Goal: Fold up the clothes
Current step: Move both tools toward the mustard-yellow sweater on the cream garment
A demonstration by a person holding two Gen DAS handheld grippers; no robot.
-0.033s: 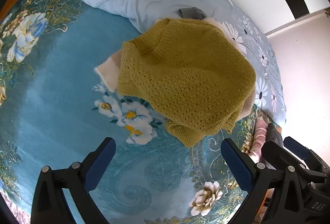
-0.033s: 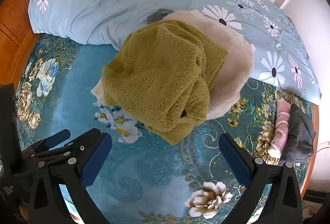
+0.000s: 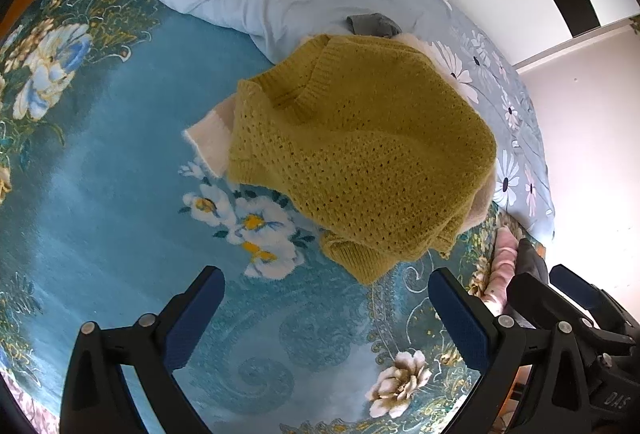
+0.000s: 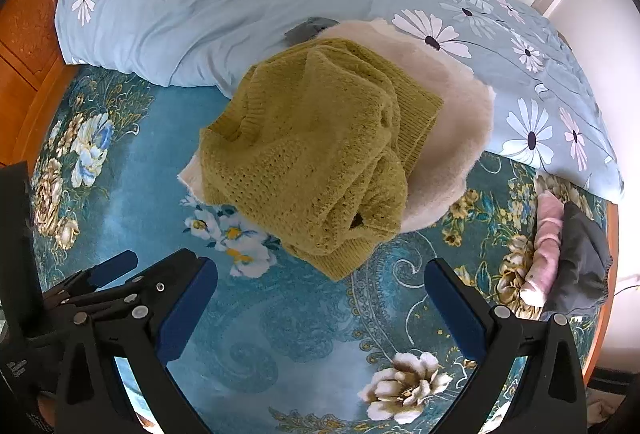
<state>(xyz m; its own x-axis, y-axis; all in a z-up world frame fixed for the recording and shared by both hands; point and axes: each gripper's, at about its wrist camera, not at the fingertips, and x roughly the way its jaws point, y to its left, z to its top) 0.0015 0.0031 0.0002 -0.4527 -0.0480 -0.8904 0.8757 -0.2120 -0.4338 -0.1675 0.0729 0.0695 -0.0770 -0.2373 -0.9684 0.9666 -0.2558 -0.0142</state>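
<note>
Two open grippers, left gripper and right gripper, hold nothing at lower frame. Mustard knit sweater, frame centre, lies heaped on a cream fleece garment atop the floral bedspread. Judged soft, light, stretchy; pinch the ribbed hem nearest the jaws.

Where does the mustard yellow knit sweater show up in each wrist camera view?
Left wrist: mustard sweater centre-right, above the open jaws.
Right wrist: sweater at centre, atop a cream garment.
Shared landmark: white-and-yellow flower cluster printed on the teal blanket, just lower left of the sweater.
</note>
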